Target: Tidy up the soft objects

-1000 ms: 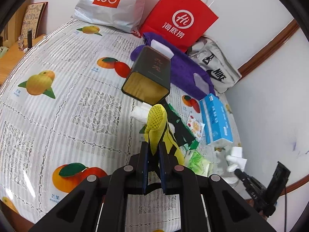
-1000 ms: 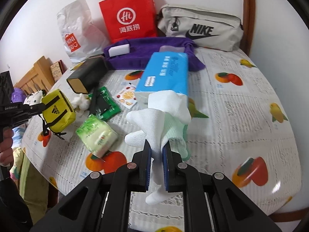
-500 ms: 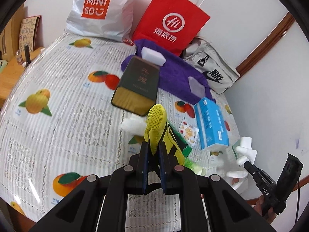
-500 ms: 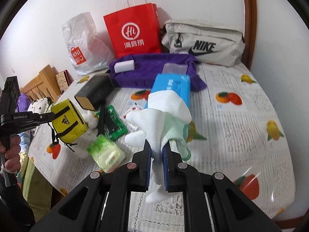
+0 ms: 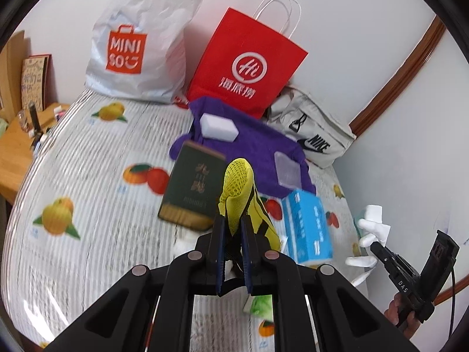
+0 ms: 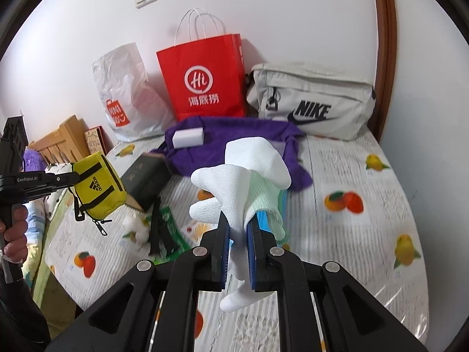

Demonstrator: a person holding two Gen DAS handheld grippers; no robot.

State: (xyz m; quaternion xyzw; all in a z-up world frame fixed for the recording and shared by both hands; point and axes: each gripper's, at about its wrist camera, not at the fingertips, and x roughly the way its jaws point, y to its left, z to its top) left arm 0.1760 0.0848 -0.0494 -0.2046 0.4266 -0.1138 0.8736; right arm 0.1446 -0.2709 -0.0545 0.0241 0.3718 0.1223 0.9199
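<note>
My left gripper (image 5: pixel 232 227) is shut on a small yellow Adidas pouch (image 5: pixel 239 189) and holds it in the air above the table; the pouch also shows in the right wrist view (image 6: pixel 98 186). My right gripper (image 6: pixel 238 233) is shut on a white and pale green glove (image 6: pixel 249 176), also lifted; the glove shows at the right in the left wrist view (image 5: pixel 370 231). A purple cloth (image 6: pixel 234 135) lies at the back with a white sponge (image 6: pixel 187 137) on it.
On the fruit-print tablecloth (image 6: pixel 366 234) lie a dark green box (image 5: pixel 195 186), a blue tissue pack (image 5: pixel 307 228), green packets (image 6: pixel 168 231) and a cotton ball (image 6: pixel 134 224). A Miniso bag (image 5: pixel 137 44), a red paper bag (image 5: pixel 246 67) and a Nike bag (image 6: pixel 313 99) stand along the wall.
Both grippers have risen well above the table with their loads still held, so the table objects look farther away and lower in both views.
</note>
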